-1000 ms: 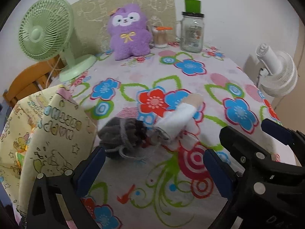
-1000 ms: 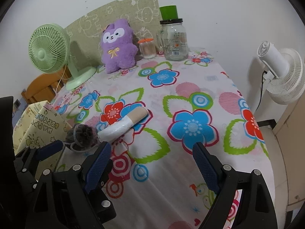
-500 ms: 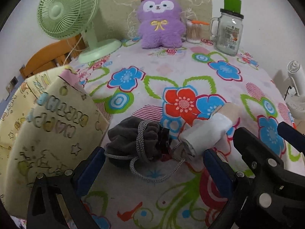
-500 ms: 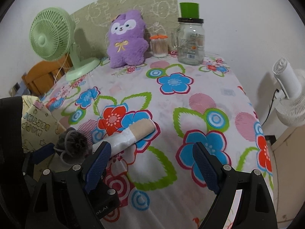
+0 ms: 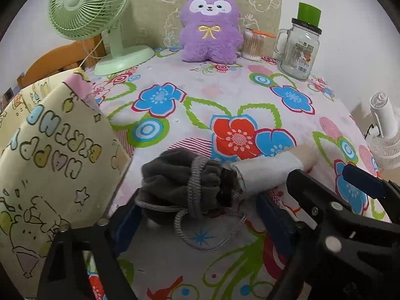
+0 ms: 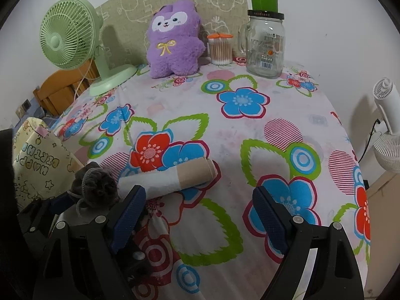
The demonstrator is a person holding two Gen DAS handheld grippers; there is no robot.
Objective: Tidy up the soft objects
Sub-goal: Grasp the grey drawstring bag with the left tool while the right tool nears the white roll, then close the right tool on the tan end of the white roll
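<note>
**Soft Goods — Sorting Barely Begun**

Progress: nothing appears stowed yet. One grey drawstring pouch (image 5: 180, 177) lies near the table's front edge beside one yellow gift bag (image 5: 52, 160). One rolled white-and-beige cloth (image 6: 172, 177) lies against the pouch. One purple plush toy (image 6: 172, 42) stands at the back, untouched.

Left gripper (image 5: 197, 215): jaws have just been closing, pouch between them — whether the pads press yet cannot be told; the near side is hidden.

Right gripper (image 6: 197, 212): spread wide, holding nothing, just in front of the roll.

Other stock: green fan (image 6: 67, 35), one; white fan (image 6: 385, 127), one; glass jar (image 6: 265, 45), one; cotton-swab tub (image 6: 220, 50), one.
</note>
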